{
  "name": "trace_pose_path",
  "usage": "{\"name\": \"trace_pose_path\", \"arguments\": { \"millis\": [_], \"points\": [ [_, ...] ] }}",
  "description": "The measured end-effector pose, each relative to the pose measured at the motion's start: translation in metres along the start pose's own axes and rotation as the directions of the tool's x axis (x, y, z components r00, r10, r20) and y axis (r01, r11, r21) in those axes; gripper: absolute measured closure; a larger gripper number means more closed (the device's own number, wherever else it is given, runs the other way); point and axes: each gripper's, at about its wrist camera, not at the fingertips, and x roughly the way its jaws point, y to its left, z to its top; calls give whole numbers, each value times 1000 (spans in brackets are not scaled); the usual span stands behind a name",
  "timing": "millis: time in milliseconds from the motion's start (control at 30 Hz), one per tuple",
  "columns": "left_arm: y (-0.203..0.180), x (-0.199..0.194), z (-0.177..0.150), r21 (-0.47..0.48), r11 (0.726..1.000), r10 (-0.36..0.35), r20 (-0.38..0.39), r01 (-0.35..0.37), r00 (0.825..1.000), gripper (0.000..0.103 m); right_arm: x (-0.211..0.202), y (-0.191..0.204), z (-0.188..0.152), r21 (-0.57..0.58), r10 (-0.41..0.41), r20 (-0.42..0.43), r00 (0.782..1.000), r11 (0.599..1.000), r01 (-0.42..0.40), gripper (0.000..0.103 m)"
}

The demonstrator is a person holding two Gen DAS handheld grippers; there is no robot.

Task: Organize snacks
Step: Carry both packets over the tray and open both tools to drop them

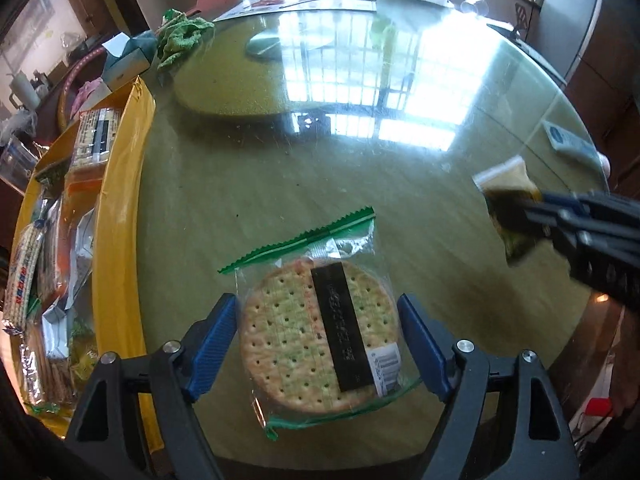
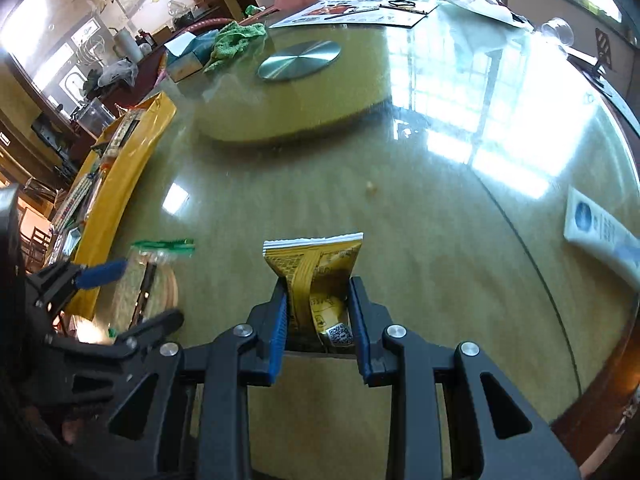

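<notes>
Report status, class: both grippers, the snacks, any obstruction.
Left gripper open, straddling cracker pack on table. Right gripper shut on yellow snack packet. Yellow box at left, already holding snacks. Path to it unobstructed.

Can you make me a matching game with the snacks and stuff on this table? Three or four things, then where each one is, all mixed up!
Things:
1. round cracker pack
2. yellow snack packet
3. yellow box
4. green cloth

Places:
A. squeezed between the right gripper's fingers
B. far side of the table, beside a tissue box
C. lying flat on the glass table between the open left gripper's fingers
D. at the table's left edge, holding other packed snacks

Pairs: 1-C, 2-A, 3-D, 4-B
</notes>
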Motion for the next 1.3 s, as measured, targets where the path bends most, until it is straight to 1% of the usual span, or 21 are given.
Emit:
{"name": "trace_pose_path", "arguments": {
  "millis": [67,167,233,300,333,367,433,533,633,667,733,767,833,900,1000,1067,1200,1267,1300],
  "points": [
    [0,-2,5,11,1000,-24,9,24,1000,28,-2,1,-3,8,0,-1,1000,1000,0,73],
    [4,3,3,17,1000,-25,12,25,1000,29,-8,6,-6,10,-1,0,1000,1000,1,74],
    [2,-10,-8,6,999,-36,23,36,999,29,-17,15,-5,-14,9,11,1000,1000,-9,74],
    [1,-30,-16,-7,1000,-22,64,22,998,29,-24,28,-4,-38,18,20,1000,999,-18,74],
    [5,-42,-20,-23,999,-23,89,25,996,29,-26,34,-3,-51,29,23,999,998,-27,74],
    [8,-46,-18,-35,999,-33,102,37,994,29,-29,43,-2,-70,46,23,999,997,-45,74],
    [24,-63,-24,-72,995,-55,127,65,990,29,-31,64,1,-115,91,20,996,989,-88,74],
    [60,-89,-36,-136,988,-44,169,68,985,29,-28,106,9,-190,172,-6,985,967,-170,74],
    [94,-106,-44,-212,976,-15,191,56,982,29,-23,143,16,-254,215,-35,976,943,-217,74],
    [109,-109,-45,-241,969,-5,196,53,980,29,-21,150,18,-266,220,-41,975,938,-223,74],
    [126,-113,-49,-283,958,21,200,37,980,29,-15,174,25,-302,226,-55,973,925,-232,74],
    [137,-113,-51,-311,950,32,199,33,979,29,-10,188,30,-321,229,-64,971,917,-237,74],
    [161,-108,-50,-365,930,30,195,44,980,29,1,207,39,-335,234,-81,969,909,-247,74],
    [177,-103,-48,-392,918,22,196,58,980,29,12,223,45,-341,244,-100,965,902,-263,74],
    [198,-94,-38,-423,903,8,196,77,981,29,33,243,54,-342,237,-132,963,901,-268,74],
    [208,-84,-29,-435,897,5,192,81,981,29,45,255,59,-339,235,-148,961,900,-272,74],
    [222,-67,-14,-448,887,-32,183,112,983,29,68,273,69,-337,198,-155,968,911,-240,74],
    [230,-56,-6,-451,885,-48,162,117,986,29,76,274,73,-334,175,-153,973,917,-218,74],
    [232,-50,-2,-453,885,-48,147,111,988,29,79,274,74,-329,176,-158,972,918,-220,74]
  ]
}}
